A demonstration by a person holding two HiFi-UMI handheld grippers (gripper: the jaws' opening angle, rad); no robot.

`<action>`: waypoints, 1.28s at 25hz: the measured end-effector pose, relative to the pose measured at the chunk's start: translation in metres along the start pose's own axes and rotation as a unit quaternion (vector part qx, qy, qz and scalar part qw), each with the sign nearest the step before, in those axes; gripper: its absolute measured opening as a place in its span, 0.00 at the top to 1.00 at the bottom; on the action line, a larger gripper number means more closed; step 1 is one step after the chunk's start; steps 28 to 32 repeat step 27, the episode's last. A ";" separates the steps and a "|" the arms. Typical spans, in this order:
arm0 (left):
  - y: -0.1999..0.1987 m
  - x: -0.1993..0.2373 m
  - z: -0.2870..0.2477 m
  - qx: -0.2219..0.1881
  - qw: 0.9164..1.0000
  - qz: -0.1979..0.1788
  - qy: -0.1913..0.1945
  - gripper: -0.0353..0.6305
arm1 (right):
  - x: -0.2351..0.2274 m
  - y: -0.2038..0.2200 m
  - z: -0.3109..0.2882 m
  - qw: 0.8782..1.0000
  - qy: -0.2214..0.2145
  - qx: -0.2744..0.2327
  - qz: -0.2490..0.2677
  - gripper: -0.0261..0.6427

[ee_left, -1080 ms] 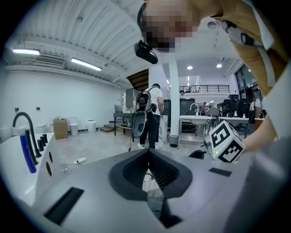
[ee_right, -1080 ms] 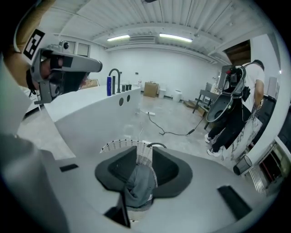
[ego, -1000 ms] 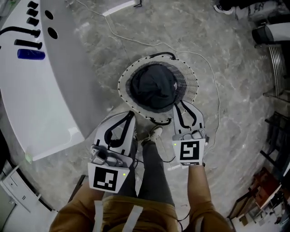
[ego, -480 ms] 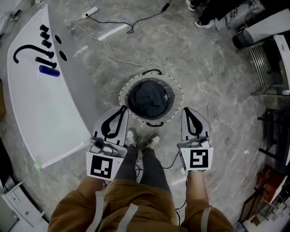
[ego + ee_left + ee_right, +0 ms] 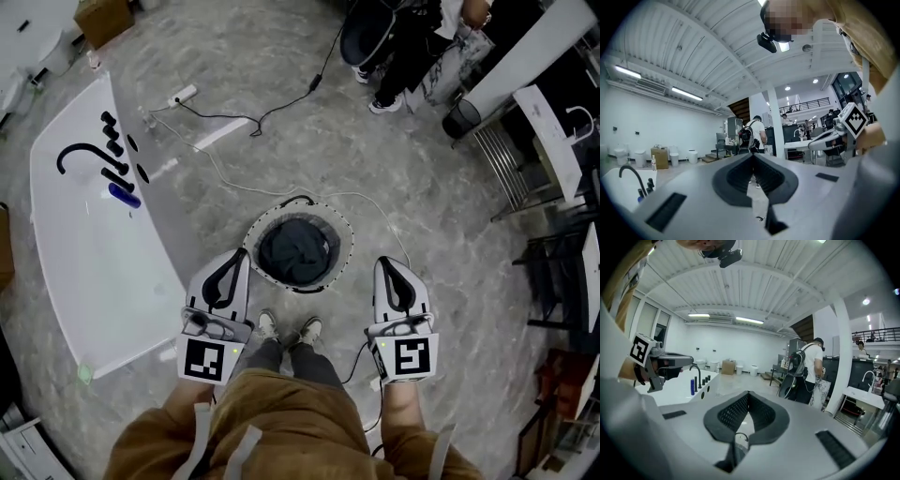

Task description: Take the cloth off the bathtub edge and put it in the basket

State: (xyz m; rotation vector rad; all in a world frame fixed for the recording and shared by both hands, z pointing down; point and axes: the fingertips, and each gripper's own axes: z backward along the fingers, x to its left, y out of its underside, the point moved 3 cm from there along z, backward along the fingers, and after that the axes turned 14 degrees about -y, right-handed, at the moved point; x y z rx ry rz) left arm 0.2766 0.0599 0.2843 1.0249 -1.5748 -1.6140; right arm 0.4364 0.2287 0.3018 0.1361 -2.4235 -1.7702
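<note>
The cloth (image 5: 298, 251) lies in the basket (image 5: 253, 234). Flanking the basket, the left hand-held gripper (image 5: 241, 255) and the right hand-held gripper (image 5: 384, 263) are closed and empty.

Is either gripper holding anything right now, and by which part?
Nothing is held. The left gripper and right gripper both have their jaws together and empty; the dark cloth lies in the basket.

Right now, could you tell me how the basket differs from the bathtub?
The basket is small and round with a pale wire rim; the bathtub is long, white and smooth. The basket holds the dark cloth; the bathtub's edge carries a black tap and a blue bottle, with no cloth in view. Both stand on the grey floor.
</note>
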 end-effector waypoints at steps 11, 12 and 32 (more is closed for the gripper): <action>-0.051 -0.004 0.058 -0.032 0.999 -0.001 -0.010 0.94 | 0.045 -0.079 0.051 0.997 -0.027 -0.075 0.027 0.95; -0.055 -0.005 0.061 -0.036 0.999 -0.002 -0.012 0.94 | 0.047 -0.083 0.054 0.996 -0.029 -0.079 0.029 0.95; -0.085 -0.004 0.094 -0.064 0.998 0.000 -0.027 0.94 | 0.069 -0.121 0.086 0.991 -0.035 -0.114 0.061 0.95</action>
